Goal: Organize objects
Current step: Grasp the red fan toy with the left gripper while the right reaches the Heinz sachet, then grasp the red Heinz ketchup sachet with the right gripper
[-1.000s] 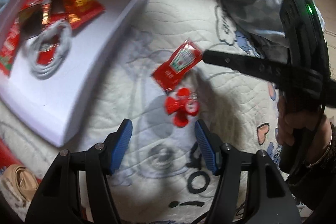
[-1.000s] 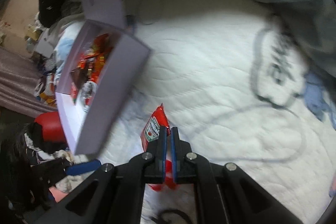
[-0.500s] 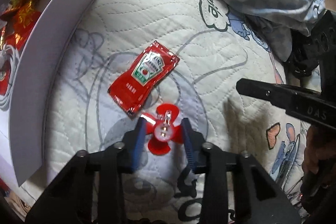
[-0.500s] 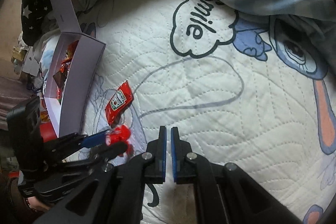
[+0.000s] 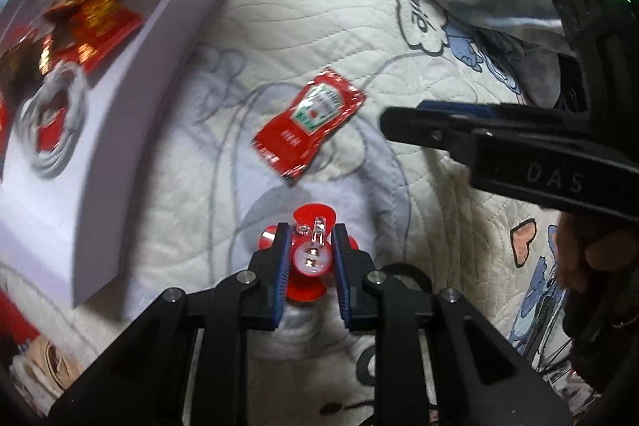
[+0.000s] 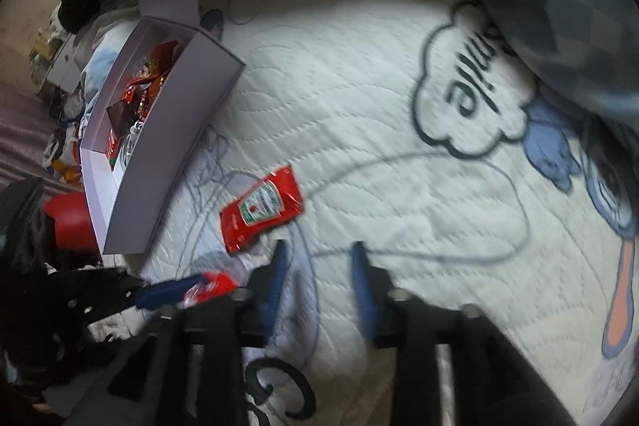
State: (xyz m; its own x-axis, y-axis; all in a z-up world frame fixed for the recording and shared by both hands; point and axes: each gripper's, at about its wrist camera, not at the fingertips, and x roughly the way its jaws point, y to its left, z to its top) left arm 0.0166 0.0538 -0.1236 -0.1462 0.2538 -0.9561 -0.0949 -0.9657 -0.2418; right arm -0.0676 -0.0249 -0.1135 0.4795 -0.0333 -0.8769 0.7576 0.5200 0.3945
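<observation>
In the left wrist view, the left gripper has its jaws clamped on a red clip, likely bound for the white box; the ketchup packet lies right of the box, long axis diagonal. In the right wrist view, the right gripper hovers jaws apart and empty, just below the packet, on the bed.

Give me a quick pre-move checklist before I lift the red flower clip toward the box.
1. Left gripper closed on red flower clip: ok, pads on both sides.
2. Grip secure enough to lift: cannot tell.
3. Right gripper open and empty: ok.
4. Ketchup packet clear of the clip: ok, lying apart on the quilt.
5. White box open, with room: ok, bare floor near the coiled cable.
6. Path to box clear: ok.
</observation>
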